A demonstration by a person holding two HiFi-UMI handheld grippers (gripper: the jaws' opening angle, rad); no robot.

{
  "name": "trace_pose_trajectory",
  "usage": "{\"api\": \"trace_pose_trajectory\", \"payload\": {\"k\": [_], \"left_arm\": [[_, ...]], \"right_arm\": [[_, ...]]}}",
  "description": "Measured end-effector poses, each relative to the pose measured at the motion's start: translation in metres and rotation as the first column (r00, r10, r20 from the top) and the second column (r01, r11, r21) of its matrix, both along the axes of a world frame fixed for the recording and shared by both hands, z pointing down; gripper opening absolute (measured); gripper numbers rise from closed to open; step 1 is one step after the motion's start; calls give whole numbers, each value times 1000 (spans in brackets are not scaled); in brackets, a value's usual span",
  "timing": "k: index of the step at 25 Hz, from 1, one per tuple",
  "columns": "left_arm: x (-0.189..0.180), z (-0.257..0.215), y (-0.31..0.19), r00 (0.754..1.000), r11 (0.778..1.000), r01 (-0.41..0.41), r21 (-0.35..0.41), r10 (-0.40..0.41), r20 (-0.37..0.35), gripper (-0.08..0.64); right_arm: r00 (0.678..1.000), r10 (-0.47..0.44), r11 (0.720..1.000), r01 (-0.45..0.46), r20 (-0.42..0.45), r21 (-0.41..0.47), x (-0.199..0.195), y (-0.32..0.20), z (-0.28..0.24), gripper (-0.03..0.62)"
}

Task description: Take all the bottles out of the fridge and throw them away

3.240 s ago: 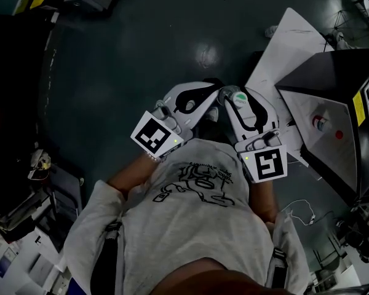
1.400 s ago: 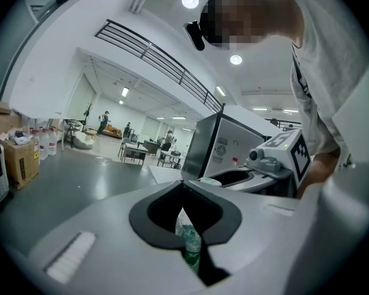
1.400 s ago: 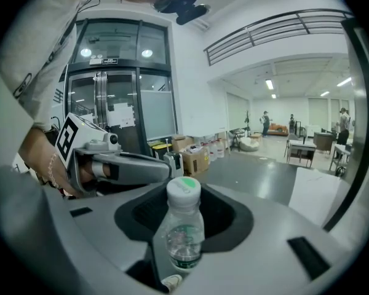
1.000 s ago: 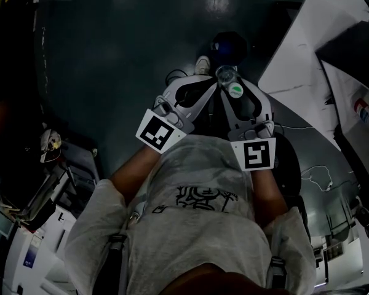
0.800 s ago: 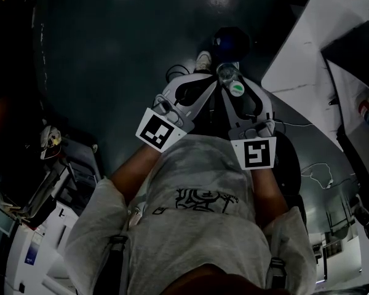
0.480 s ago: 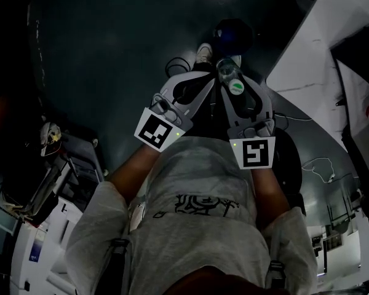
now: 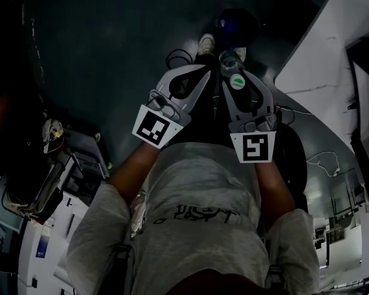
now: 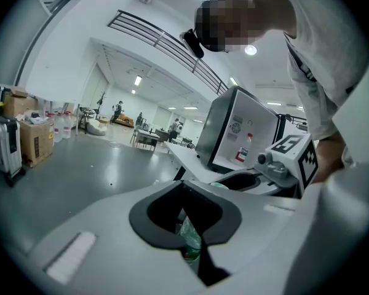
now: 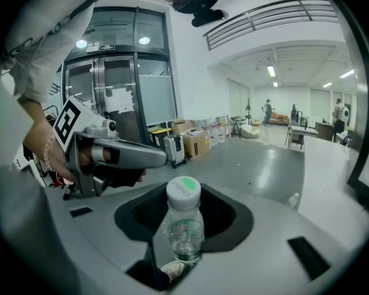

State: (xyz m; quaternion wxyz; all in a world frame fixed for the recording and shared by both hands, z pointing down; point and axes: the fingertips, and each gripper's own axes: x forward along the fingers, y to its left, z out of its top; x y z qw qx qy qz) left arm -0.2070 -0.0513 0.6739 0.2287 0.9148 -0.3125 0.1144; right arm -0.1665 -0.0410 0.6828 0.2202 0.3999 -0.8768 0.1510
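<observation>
Over the dark floor [image 7: 111,35], just in front of the person's grey shirt [image 7: 197,189], both tongs are held close together, tips pointing away from the body and somewhat downward. The right tongs [image 7: 237,86] stand wide apart and clamp a small clear bottle [image 9: 184,226] by its sides. It stands upright between the dark pads with its white cap [image 9: 183,192], marked with a green spot, on top. A white shoe [image 9: 171,270] shows on the floor beneath it. The left tongs [image 7: 203,74] are set a little narrower and grip a second bottle [image 8: 190,246], clear with a green and red label. It sits low in the gap at the tips, so only part of it shows and its cap is hidden. In the left gripper view the fridge [image 8: 234,128] stands on a white worktop [image 8: 181,155] beyond the right tongs, and a red-labelled bottle [image 8: 242,154] shows in its pale front. A dark round thing [image 7: 237,23] sits on the floor just past the tips, too dim to name. Farther off, a suitcase [image 8: 3,146] and cardboard boxes [image 8: 34,140] stand on the floor.
</observation>
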Motion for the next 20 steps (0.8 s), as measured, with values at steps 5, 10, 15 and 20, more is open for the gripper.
{"api": "trace_pose_trajectory", "payload": {"k": [5,10,15,20], "left_arm": [[2,18,2,1000,1000,-7,-7,7,6,6],[7,31,1,1000,1000,-15,8,15,5,6],[9,47,1,1000,1000,-27,11,27,14,6],[12,62,2,999,999,-39,17,39,18,6]], "right_arm": [[1000,-9,999,8,-24,-40,0,6,27,160],[999,-5,998,3,-39,-66,1,9,52,159],[999,2,998,-4,-49,-60,2,7,72,160],[998,1,999,-3,-60,-33,5,5,87,160]]}}
